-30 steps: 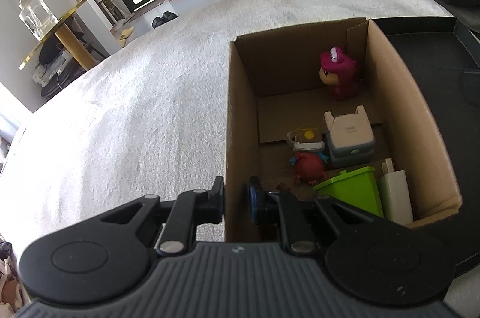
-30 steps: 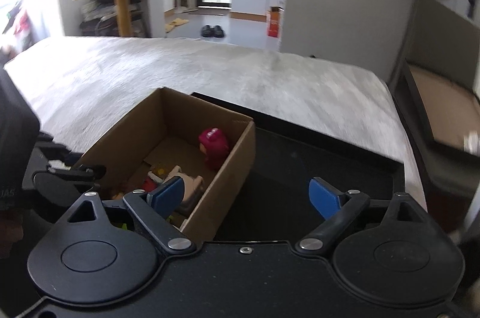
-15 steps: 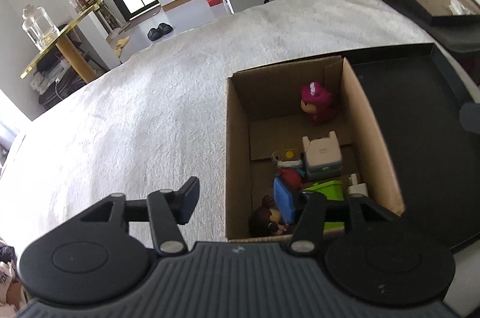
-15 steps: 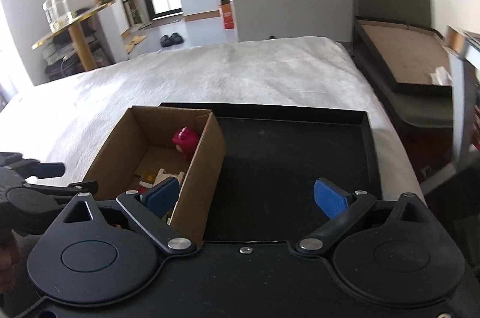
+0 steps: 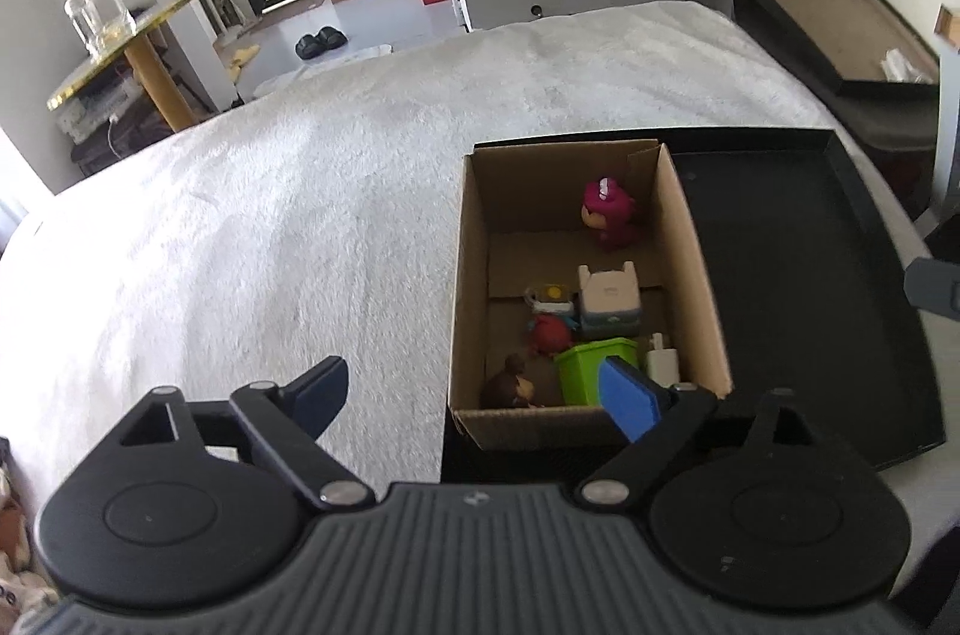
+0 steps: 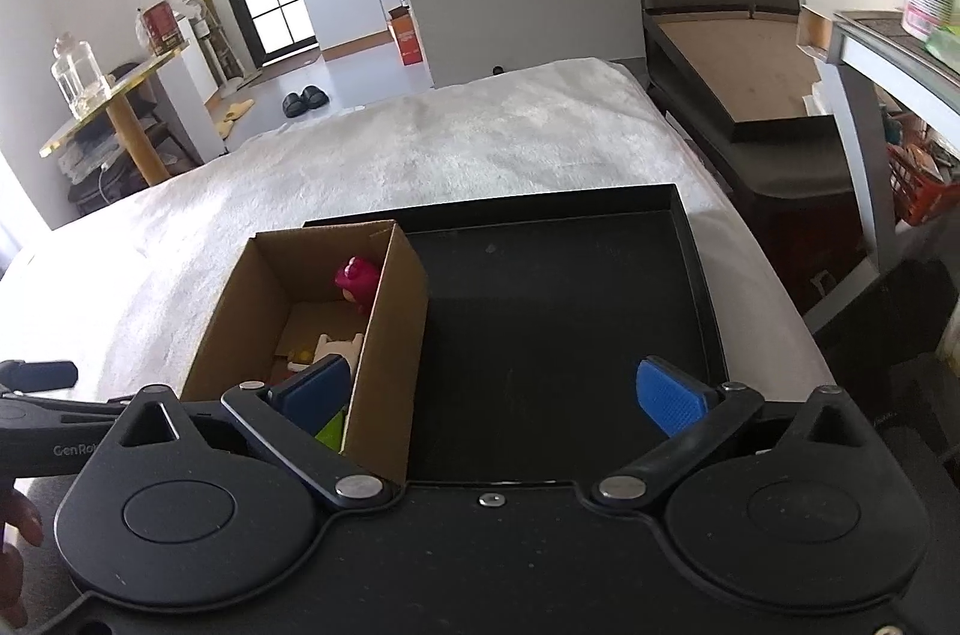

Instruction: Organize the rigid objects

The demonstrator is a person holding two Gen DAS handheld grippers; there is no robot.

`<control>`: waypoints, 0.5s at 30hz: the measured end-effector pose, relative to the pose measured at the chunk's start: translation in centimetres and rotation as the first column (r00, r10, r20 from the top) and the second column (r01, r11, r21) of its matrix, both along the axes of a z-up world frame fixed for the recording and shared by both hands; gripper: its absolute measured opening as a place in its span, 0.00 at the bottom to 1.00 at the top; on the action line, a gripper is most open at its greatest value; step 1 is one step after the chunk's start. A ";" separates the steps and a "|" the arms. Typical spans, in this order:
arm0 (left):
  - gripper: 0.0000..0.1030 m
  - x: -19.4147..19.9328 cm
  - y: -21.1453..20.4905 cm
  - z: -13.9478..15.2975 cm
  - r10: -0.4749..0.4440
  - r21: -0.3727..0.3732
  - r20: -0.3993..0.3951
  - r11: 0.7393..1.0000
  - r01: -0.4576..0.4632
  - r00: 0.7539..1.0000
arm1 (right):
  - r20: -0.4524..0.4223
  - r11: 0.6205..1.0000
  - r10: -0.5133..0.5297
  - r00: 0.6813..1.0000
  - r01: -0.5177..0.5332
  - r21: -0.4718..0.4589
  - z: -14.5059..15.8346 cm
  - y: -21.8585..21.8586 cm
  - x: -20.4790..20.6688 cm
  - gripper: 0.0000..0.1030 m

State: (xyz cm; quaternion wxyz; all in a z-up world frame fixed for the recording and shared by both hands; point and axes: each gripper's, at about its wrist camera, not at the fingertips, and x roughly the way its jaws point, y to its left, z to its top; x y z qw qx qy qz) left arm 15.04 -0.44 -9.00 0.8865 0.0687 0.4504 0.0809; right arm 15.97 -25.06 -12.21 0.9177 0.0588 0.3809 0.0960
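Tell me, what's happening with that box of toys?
A person is tidying up with a gripper in each hand. The cardboard box sits in the left part of a black tray on a white blanket. Inside are a pink figure, a green bin and other small toys. The left gripper and right gripper are both open, holding nothing.
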 end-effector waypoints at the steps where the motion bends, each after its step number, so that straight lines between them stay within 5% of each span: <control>1: 0.88 -0.2 0.1 0.2 0.002 -0.007 0.002 1.000 -0.002 1.000 | -0.003 1.000 -0.005 1.000 0.005 0.004 0.1 -0.1 -0.1 1.00; 15: 0.92 -3.5 0.8 4.8 -0.015 -0.102 0.059 0.995 0.021 0.998 | 0.005 0.998 -0.019 1.000 0.018 0.053 3.1 -0.8 -2.9 1.00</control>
